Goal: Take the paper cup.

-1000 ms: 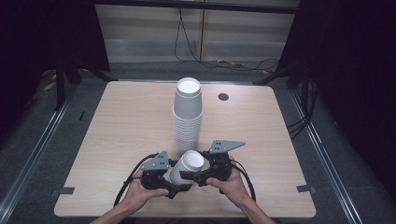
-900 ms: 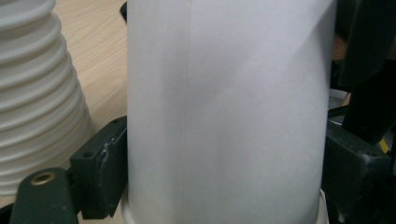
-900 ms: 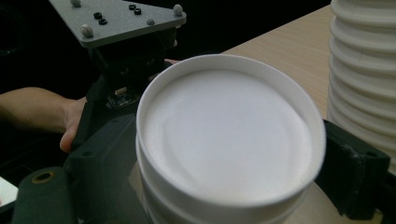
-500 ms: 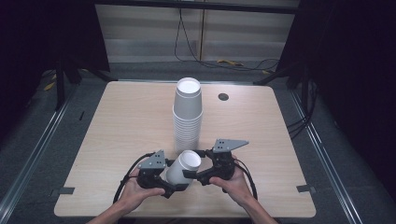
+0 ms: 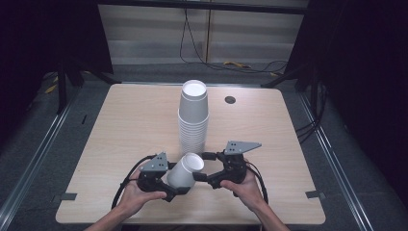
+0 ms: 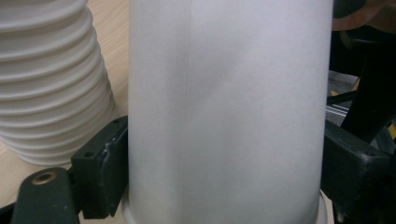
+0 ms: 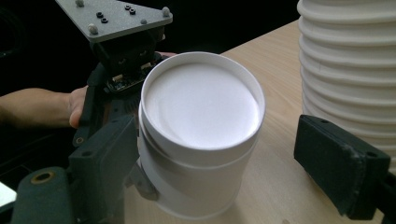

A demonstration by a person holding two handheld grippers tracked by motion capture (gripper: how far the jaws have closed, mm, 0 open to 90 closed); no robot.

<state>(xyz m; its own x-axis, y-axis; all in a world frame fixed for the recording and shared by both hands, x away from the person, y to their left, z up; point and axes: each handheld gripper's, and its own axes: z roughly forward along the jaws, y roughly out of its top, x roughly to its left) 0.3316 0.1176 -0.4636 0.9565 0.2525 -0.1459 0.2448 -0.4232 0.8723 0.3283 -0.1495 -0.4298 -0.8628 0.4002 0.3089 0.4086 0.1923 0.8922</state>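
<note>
A white paper cup (image 5: pixel 185 169) lies tilted just above the table's front, its recessed base turned to the right. My left gripper (image 5: pixel 179 183) is shut on the cup (image 6: pixel 229 112), one black jaw pressed on each side of its wall. My right gripper (image 5: pixel 206 167) faces the cup's base (image 7: pixel 201 135) and stands open (image 7: pixel 224 158): one jaw is close beside the cup and the other stands well off it. A tall stack of white cups (image 5: pixel 193 118) stands upside down in the middle of the table, just behind the grippers (image 6: pixel 51 79) (image 7: pixel 350 60).
The wooden table (image 5: pixel 125 125) has a small dark round hole (image 5: pixel 230 99) at the back right. Cables (image 5: pixel 192 43) hang behind the table's far edge. Dark floor and metal rails run along both sides.
The held cup and the left gripper have shifted slightly to the left. Both hands stay close to the table's front edge.
</note>
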